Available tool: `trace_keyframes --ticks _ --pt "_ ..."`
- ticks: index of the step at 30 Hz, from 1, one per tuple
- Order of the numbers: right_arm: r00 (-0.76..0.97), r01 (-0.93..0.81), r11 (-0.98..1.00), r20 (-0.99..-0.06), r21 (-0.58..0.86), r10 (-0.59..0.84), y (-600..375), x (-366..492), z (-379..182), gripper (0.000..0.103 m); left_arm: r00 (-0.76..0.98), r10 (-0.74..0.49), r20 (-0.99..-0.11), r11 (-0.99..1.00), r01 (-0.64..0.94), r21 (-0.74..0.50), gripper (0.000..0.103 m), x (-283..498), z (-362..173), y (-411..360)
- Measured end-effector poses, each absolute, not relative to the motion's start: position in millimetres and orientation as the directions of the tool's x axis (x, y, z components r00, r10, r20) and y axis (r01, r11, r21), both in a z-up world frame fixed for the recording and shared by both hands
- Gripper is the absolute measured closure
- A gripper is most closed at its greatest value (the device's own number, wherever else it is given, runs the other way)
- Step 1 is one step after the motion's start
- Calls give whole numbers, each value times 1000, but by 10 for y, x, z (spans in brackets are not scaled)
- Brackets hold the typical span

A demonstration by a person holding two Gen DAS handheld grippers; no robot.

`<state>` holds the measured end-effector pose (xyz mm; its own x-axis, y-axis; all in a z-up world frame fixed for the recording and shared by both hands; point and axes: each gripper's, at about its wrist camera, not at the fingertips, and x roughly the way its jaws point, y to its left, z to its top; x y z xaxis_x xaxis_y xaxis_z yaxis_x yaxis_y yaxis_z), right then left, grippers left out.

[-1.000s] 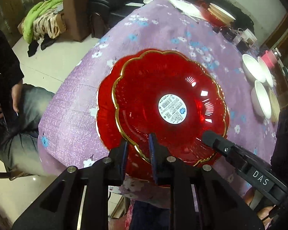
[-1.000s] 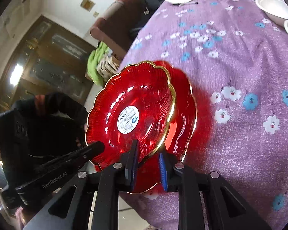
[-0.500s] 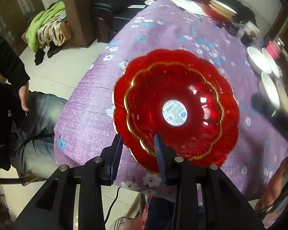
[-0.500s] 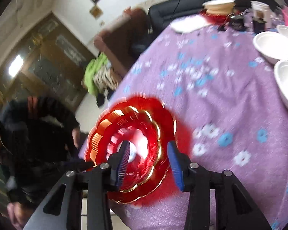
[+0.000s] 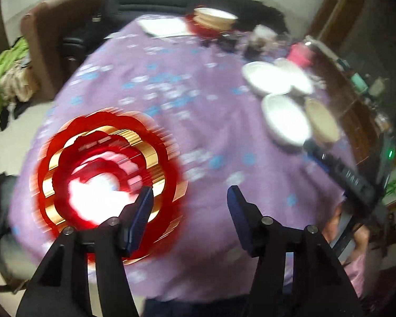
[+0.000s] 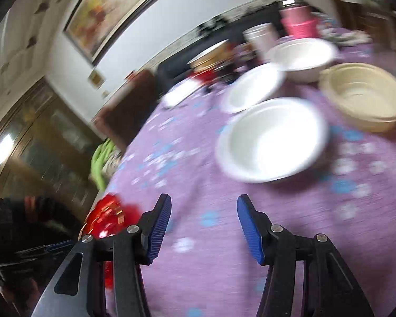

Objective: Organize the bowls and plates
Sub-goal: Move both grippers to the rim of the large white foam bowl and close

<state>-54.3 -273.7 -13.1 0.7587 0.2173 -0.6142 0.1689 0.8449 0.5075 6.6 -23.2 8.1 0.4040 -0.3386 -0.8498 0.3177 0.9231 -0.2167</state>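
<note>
On the purple floral tablecloth [image 5: 198, 84] everything's pretty blurry, but the stacked red plates [image 5: 108, 174] with gold scalloped rims sit at the near left edge of the table. Left gripper [image 5: 188, 198] has just been opening, jaws spread with nothing between them; the plates lie to its left, partly behind its left finger. Right gripper [image 6: 203, 211] has also just been opening and is empty, only bare cloth in the gap. From the right wrist view the red plates [image 6: 108, 216] are way off at the near left, well apart from its jaws. Ahead of it is a white bowl [image 6: 272, 137], two more white bowls [image 6: 253, 87] farther back, and a stack of beige bowls [image 6: 364, 97] to the right.
</note>
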Motion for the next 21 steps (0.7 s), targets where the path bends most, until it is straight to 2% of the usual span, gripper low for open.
trace_keyframes --ticks 4,8,12,17,21 --pt "747 236 830 -641 506 178 -3246 -645 -120 46 354 -386 -852 909 304 -286 38 404 15 -707" --pt "719 267 787 -658 556 221 -3639 -557 -123 46 292 -390 -873 911 262 -320 38 795 -133 -1155" --pt "658 295 747 -694 595 292 -3895 -363 -186 46 276 -354 -894 926 236 -294 38 1068 -249 -1490" --pt "625 320 658 -674 682 394 -4037 -119 -345 46 243 -354 -903 928 212 -307 39 1316 -389 -1749" --pt "632 326 624 -655 710 414 -4052 -54 -457 46 245 -357 -901 925 230 -303 39 1370 -416 -1902"
